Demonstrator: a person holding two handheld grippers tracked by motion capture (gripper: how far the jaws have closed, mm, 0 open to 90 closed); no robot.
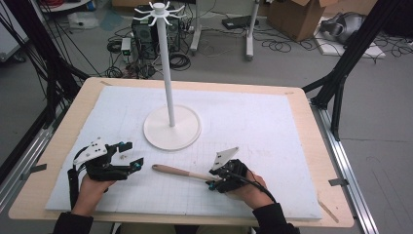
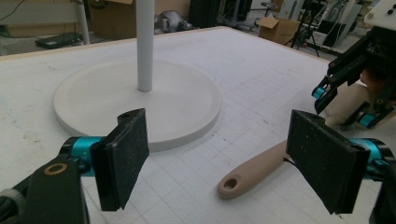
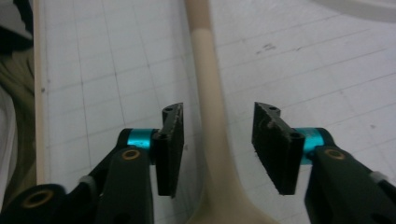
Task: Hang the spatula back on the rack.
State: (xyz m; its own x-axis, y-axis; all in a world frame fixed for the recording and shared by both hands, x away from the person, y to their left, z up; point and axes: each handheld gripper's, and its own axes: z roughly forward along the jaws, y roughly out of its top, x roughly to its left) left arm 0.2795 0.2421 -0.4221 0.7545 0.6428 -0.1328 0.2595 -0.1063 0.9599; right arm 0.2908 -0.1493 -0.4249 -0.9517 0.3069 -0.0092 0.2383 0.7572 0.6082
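Two steps seemingly remain, gripping and lifting, since the wooden spoon (image 1: 180,171) lies flat on the table (image 1: 302,161) between the right gripper (image 3: 218,140)'s unclosed jaws, while the left gripper (image 2: 224,158) hovers open.

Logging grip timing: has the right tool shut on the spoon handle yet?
Not yet: open. Right tool straddles the wooden spoon handle, with gaps either side.

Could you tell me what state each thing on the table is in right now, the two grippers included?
Wooden utensil: lying flat on the white mat, its handle between the right gripper's pads, not yet pressed.
Right gripper: open, straddling the handle with a gap on each side.
Left gripper: open wide, holding nothing.
White hook stand: upright on its round base, hooks bare.
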